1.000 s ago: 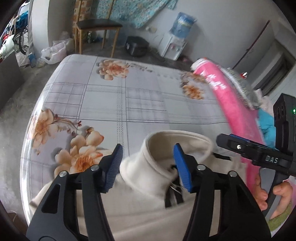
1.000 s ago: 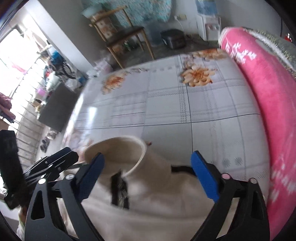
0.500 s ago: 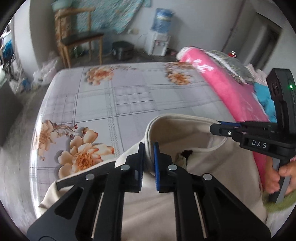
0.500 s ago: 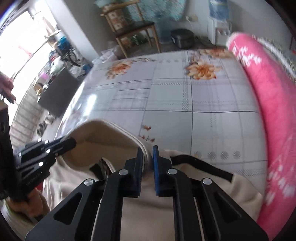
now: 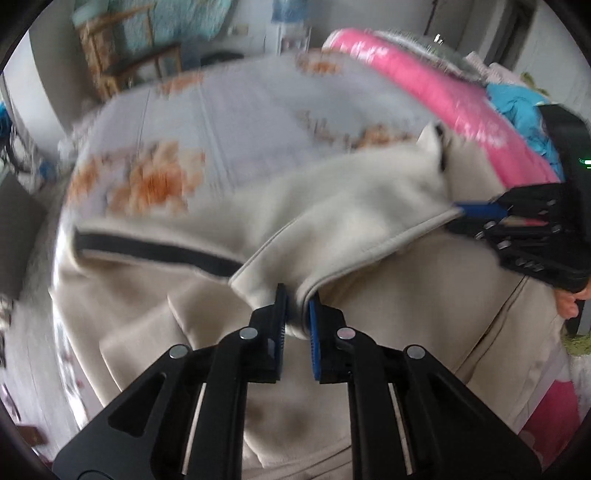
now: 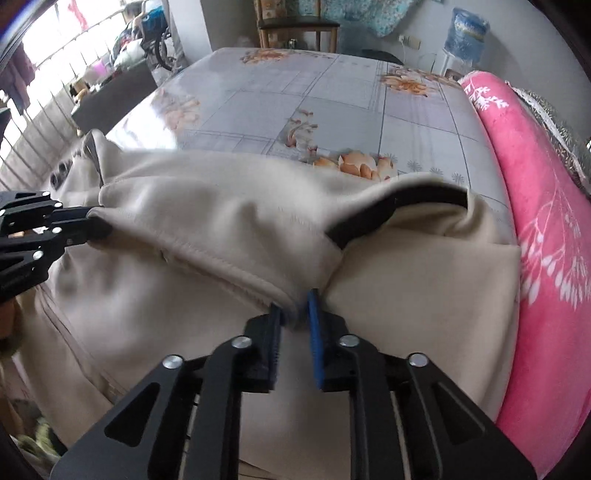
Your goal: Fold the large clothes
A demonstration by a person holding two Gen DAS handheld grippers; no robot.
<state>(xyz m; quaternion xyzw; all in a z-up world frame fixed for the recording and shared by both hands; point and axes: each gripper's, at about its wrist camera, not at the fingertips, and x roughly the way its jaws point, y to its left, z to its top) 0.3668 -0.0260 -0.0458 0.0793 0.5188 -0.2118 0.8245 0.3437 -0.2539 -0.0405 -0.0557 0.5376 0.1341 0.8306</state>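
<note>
Left gripper [image 5: 295,306] pinches a collar fold of the cream jacket [image 5: 332,369], jaws easing apart with cloth still pressed between; right gripper [image 6: 295,306] the same at the other collar end, also loosening. Likely held at both ends to keep the collar taut for a square fold. Jacket lies on the floral bedsheet [image 6: 332,92], pink blanket [image 6: 535,221] alongside

Garment [image 6: 207,229] lies on the bed [image 6: 332,103], at 6 o'clock of it. Blanket [image 6: 546,221] lies along the bed's 3 o'clock edge; chair [image 6: 295,26] stands beyond at 12 o'clock, water dispenser [image 6: 465,33] at 1 o'clock.
</note>
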